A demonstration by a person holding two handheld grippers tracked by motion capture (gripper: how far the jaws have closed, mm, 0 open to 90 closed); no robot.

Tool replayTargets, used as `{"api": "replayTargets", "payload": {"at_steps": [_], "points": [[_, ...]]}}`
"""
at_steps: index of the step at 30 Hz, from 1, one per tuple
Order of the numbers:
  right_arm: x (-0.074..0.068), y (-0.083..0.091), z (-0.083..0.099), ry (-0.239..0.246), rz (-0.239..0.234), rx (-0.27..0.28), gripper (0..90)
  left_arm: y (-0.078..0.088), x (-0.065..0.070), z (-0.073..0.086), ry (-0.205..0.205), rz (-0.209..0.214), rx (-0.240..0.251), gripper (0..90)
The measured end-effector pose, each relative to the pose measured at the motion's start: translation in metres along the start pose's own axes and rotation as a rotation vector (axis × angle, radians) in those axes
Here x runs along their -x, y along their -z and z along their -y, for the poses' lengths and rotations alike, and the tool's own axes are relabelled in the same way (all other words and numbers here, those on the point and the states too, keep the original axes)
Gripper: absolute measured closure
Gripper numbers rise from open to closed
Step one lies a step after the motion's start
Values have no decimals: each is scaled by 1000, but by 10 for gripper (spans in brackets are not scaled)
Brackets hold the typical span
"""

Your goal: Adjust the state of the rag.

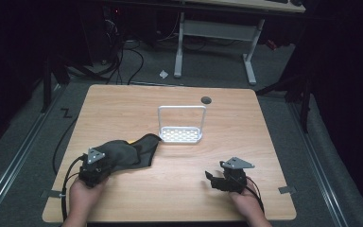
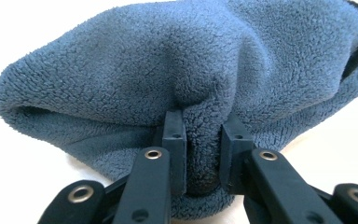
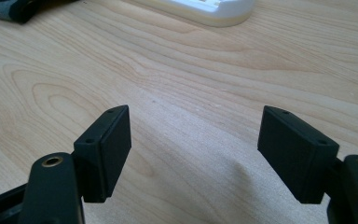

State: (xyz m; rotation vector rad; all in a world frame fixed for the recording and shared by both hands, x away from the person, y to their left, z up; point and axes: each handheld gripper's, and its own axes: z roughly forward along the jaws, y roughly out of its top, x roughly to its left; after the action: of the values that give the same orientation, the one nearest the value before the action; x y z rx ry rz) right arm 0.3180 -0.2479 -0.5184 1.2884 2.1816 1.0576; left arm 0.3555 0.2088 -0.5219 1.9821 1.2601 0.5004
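A dark blue fleece cloth (image 1: 125, 152) lies crumpled on the left part of the wooden table (image 1: 179, 189). My left gripper (image 1: 94, 166) sits at its near edge. In the left gripper view the jaws pinch a fold of the cloth (image 2: 205, 70) between their pads (image 2: 175, 140), so my left gripper (image 2: 204, 154) is shut on it. My right gripper (image 1: 213, 178) rests near the table's front right with a hand behind it. In the right gripper view my right gripper (image 3: 193, 144) stands open with bare wood between the pads.
A white rack (image 1: 181, 134) with an upright wire handle stands at the table's middle; its base edge (image 3: 205, 11) is at the top of the right gripper view. A dark round grommet (image 1: 206, 100) sits near the far edge. A desk frame stands on the floor beyond.
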Motion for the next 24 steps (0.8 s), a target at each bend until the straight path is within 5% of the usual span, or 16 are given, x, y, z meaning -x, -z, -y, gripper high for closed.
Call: {"api": "replayTargets", "payload": {"at_steps": [6, 24], "points": [[1, 1, -1, -3, -7, 7, 260, 12, 11, 12, -10, 84, -1, 760], [0, -1, -1, 3, -15, 1, 260, 0, 60, 5, -104, 208, 4, 752]]}}
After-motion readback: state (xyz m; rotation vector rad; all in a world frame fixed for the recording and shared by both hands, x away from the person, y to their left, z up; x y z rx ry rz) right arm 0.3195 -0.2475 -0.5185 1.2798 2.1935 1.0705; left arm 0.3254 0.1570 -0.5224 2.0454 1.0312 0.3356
